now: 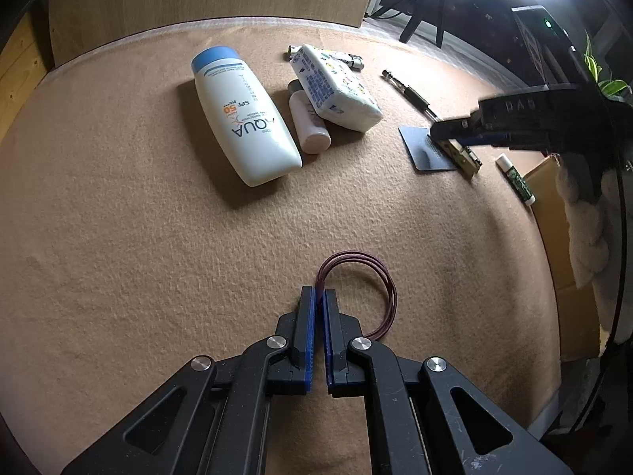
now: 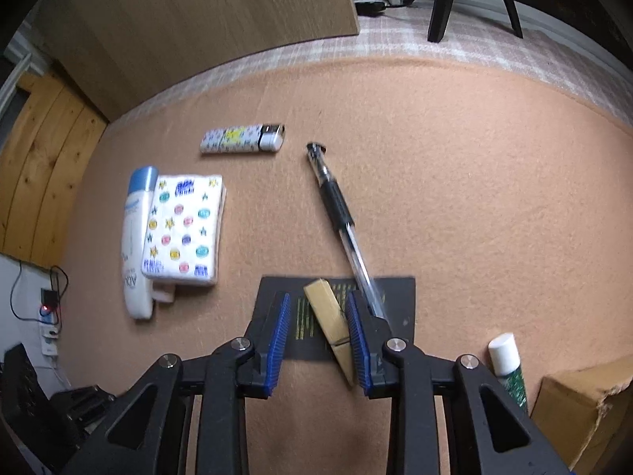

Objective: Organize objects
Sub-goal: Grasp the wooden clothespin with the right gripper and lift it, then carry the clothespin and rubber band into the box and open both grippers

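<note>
Left tool point(image 1: 319, 297) clenched on dark red hair tie point(image 1: 379, 281). Right tool point(image 2: 318, 308) released, wooden clothespin point(image 2: 330, 316) between its fingers, touching right pad, dark card point(image 2: 395, 297) underneath.

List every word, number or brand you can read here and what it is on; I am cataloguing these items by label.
"AQUA" on the white sunscreen bottle.
"SPF 50" on the same bottle, the 50 in orange.
"DAB" moulded on the black right gripper, seen from the left wrist camera.
Blue print on the tissue pack: too small to read.
Gold lines on the dark card: blurred, unreadable.
Green-labelled tube: unreadable.
</note>
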The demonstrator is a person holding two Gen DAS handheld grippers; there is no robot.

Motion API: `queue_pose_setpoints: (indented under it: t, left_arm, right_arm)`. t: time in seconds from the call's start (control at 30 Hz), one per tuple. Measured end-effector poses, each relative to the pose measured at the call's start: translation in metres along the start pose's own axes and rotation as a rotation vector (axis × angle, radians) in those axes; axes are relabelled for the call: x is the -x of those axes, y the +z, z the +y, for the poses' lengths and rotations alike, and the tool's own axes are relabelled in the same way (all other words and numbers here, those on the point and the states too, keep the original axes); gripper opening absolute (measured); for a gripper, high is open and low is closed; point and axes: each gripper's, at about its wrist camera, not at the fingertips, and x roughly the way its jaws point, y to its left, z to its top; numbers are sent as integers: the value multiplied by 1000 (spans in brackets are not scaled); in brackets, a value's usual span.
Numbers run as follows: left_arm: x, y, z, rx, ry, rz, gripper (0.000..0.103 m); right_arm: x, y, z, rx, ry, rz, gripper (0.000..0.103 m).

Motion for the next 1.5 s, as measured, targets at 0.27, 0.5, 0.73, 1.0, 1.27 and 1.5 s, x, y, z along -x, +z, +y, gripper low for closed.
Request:
queue_pose_setpoints:
  t: [0.27, 0.5, 0.73, 1.0, 1.27, 1.5]
  left_arm:
    - [1, -1, 2, 10, -5, -7, 3]
    - [2, -2, 0, -2, 0, -1, 4]
    - [0, 2, -9, -8, 7, 1, 22]
    - [-4, -1, -20, -70, 66, -10, 20]
    - [0, -1, -10, -45, 64, -20, 4]
    - [26, 1, -10, -30, 28, -65, 4]
  right_arm:
    - [7, -36, 8, 43, -38, -13, 13]
    - [14, -67, 9, 49, -58, -32, 10]
    - [22, -89, 11, 37, -58, -44, 10]
    - [38, -109, 13, 28, -45, -73, 10]
    - [67, -117, 11, 9, -24, -130, 10]
    - [102, -134, 5, -17, -11, -188, 10]
